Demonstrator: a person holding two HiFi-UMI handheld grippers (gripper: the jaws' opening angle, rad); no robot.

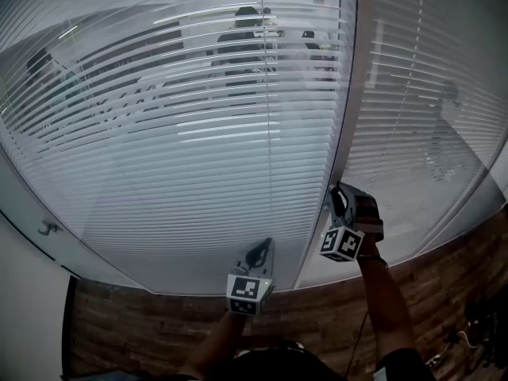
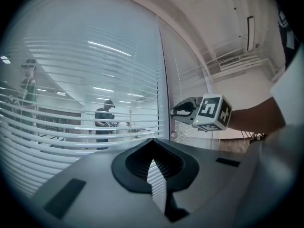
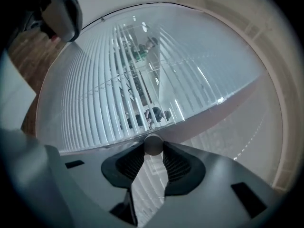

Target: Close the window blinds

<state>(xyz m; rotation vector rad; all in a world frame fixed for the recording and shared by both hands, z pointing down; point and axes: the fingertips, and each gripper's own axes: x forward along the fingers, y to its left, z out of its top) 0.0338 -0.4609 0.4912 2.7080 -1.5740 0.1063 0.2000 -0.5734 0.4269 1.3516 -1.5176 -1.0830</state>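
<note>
Knob [image 3: 153,144] sits pinched between the pads of the right gripper [image 1: 336,193], jaws part-way in and bearing on its round sides, at the post [image 1: 349,78] between the panes. Left gripper [image 1: 262,251] hangs lower and to the left, near the glass but off it, jaws drawn together at the tips with nothing in them. Blinds [image 1: 198,149] are fully lowered over the window straight ahead, but the slats are tilted open, since a person [image 1: 244,42] shows through the gaps. Step in hand, as judged: twisting the knob to tip the slats flat. To do it well, the right gripper should stay square on the knob, with the turn about the knob's own axis and no pull sideways, or the pads may slide off the smooth round. Grip should be firm, not crushing. The gaps are the thing to watch, not the hand. The turn should stop once the slats overlap or the knob stiffens. Regrip if the wrist runs out of roll. Left gripper is best kept off the slats, which look thin and easy to bend. Count: two grippers, one marker cube on each, one knob in the jaws, one post, two blind panels (wide panel to the left of the post, narrow panel [image 1: 421,78] to its right), one person clearly seen beyond the glass.
</note>
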